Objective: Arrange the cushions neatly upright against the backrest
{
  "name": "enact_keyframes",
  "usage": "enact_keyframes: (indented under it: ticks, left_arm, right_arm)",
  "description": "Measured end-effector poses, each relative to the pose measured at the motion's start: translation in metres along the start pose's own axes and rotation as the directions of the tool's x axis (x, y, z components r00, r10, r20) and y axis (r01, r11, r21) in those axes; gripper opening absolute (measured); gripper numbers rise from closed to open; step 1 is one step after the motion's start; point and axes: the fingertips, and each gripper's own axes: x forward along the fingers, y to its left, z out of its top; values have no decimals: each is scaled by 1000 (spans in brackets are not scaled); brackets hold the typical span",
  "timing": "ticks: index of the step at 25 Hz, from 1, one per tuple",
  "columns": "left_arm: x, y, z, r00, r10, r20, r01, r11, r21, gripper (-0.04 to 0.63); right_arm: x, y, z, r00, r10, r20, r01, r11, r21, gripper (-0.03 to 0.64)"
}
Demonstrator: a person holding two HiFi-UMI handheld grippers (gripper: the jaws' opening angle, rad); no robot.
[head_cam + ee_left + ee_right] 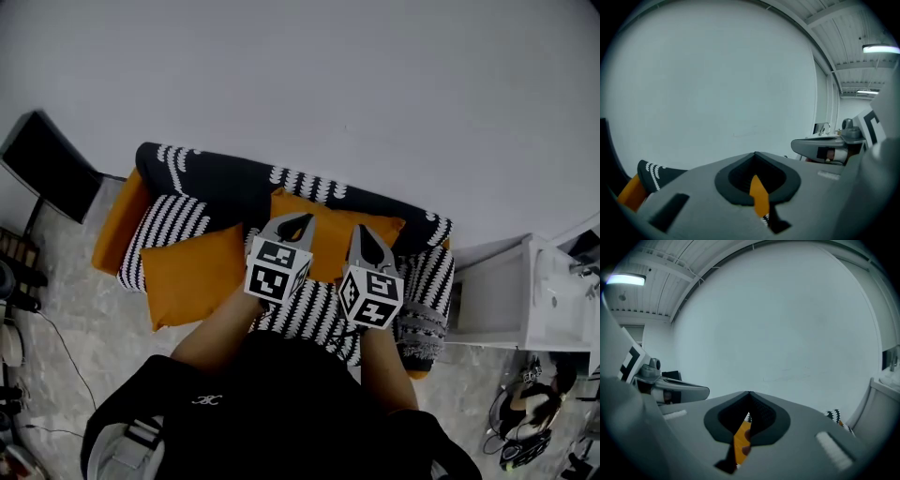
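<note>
- the left gripper (296, 221) and right gripper (366, 234) hang side by side over the middle of the sofa (167, 217). both claws are closed tight and grip nothing. only a sliver of orange fabric shows beyond each tip.
- the right orange cushion (330, 246) sits far back, leaning on the black-and-white backrest (225, 183). it looks close to upright, so it probably needs little more.
- the left orange cushion (192, 272) lies skewed on the left of the seat (319, 305), its near corner past the front edge. it looks like the one left to stand up.
- a grey striped cushion (420, 330) is slumped at the near right end, away from the backrest.
- with both claws empty and raised clear, this reads as a pause between cushions. next the left gripper would likely go to the left orange cushion.
</note>
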Motion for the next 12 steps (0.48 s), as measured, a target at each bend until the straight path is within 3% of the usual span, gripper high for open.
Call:
enact_keyframes:
  ticks: [6,12]
  left_arm:
    - [-14,8,-29,996,68,-53,-69,997,-15,11]
    - [-32,41,-65,976,184,-118,-190,981,-34,11]
  right_arm:
    - [3,13,-29,996,66,-58,-64,998,24,6]
    - [25,43,-60,977,173,-124,-169,985,39,6]
